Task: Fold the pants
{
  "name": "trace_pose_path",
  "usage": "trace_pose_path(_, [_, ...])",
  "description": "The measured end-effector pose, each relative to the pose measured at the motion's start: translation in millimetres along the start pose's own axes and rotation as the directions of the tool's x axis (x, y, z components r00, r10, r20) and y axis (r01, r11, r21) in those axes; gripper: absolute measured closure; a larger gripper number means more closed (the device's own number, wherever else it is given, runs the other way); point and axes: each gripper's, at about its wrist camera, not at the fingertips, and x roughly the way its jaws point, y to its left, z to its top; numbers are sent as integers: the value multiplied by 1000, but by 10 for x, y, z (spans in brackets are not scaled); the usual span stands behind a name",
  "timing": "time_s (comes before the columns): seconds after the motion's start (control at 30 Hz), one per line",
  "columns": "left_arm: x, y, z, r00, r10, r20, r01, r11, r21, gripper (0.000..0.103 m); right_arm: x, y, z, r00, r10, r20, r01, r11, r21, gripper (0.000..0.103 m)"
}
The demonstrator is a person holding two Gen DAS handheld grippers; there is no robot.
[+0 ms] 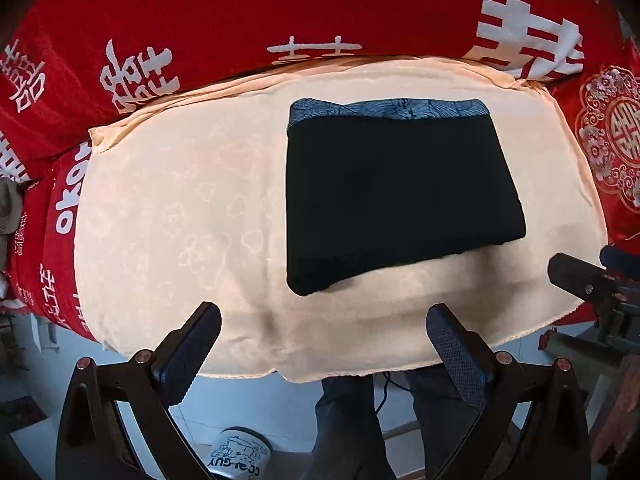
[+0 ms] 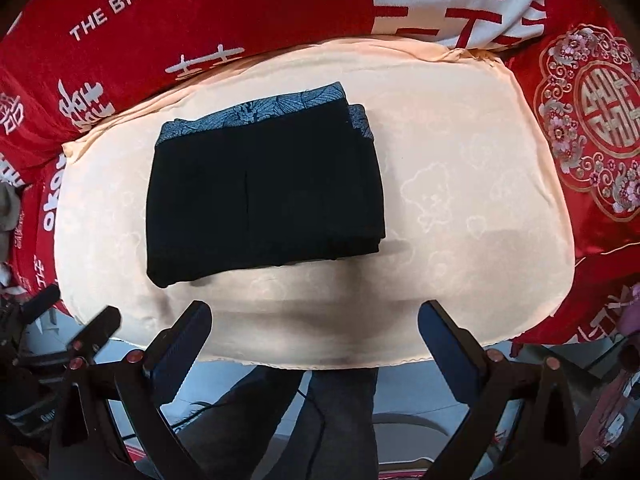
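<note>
The black pants (image 1: 396,196) lie folded into a compact rectangle on a cream cloth (image 1: 180,208), with a blue patterned waistband along the far edge. They also show in the right wrist view (image 2: 264,200). My left gripper (image 1: 324,324) is open and empty, held above the cloth's near edge, short of the pants. My right gripper (image 2: 316,320) is open and empty too, near the cloth's (image 2: 460,200) front edge, apart from the pants. The right gripper shows at the right edge of the left wrist view (image 1: 592,284); the left one shows at the left edge of the right wrist view (image 2: 92,332).
A red bedspread (image 1: 280,12) with white characters surrounds the cloth on the far side and both flanks. The person's legs (image 2: 320,420) stand below the front edge. A white mug (image 1: 240,456) sits on the floor.
</note>
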Motion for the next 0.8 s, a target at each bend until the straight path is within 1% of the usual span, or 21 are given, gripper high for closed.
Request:
trace_pose_path(0.3, [-46, -14, -31, 1000, -2, 4, 2, 1000, -14, 0, -40, 55, -46, 1000, 2, 0, -2, 1000, -14, 0])
trace_pose_path(0.8, [-82, -15, -30, 1000, -7, 11, 7, 1000, -3, 0, -147, 160, -61, 1000, -19, 17, 19, 999, -34, 0])
